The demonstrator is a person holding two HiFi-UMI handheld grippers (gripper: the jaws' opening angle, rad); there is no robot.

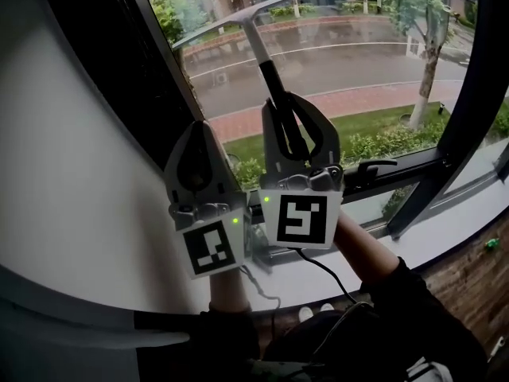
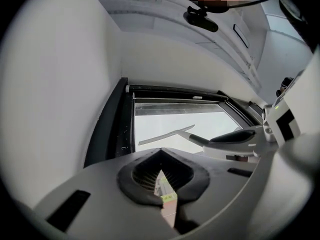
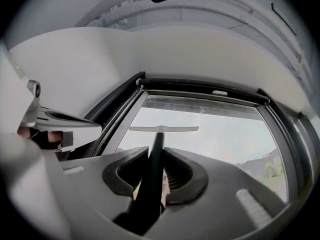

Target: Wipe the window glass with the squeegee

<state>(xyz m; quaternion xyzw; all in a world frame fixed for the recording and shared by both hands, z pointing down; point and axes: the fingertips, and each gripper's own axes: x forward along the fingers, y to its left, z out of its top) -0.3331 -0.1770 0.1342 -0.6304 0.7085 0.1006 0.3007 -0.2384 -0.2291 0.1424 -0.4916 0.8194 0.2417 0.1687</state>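
Observation:
The squeegee (image 1: 262,46) has a black handle and a pale T-shaped blade (image 1: 236,16) that lies against the window glass (image 1: 358,62) near its upper left. My right gripper (image 1: 293,138) is shut on the handle; in the right gripper view the handle (image 3: 152,174) runs between its jaws up to the blade (image 3: 163,129). My left gripper (image 1: 200,164) hovers just left of the right one, below the dark window frame (image 1: 151,46), shut with nothing in it (image 2: 162,186). From the left gripper view the blade (image 2: 165,135) shows on the glass.
A white wall (image 1: 71,181) curves at the left. A black window handle (image 1: 374,165) sits on the lower frame to the right of the grippers. A slanted dark mullion (image 1: 445,134) bounds the pane at the right. The pale sill (image 1: 445,237) runs below.

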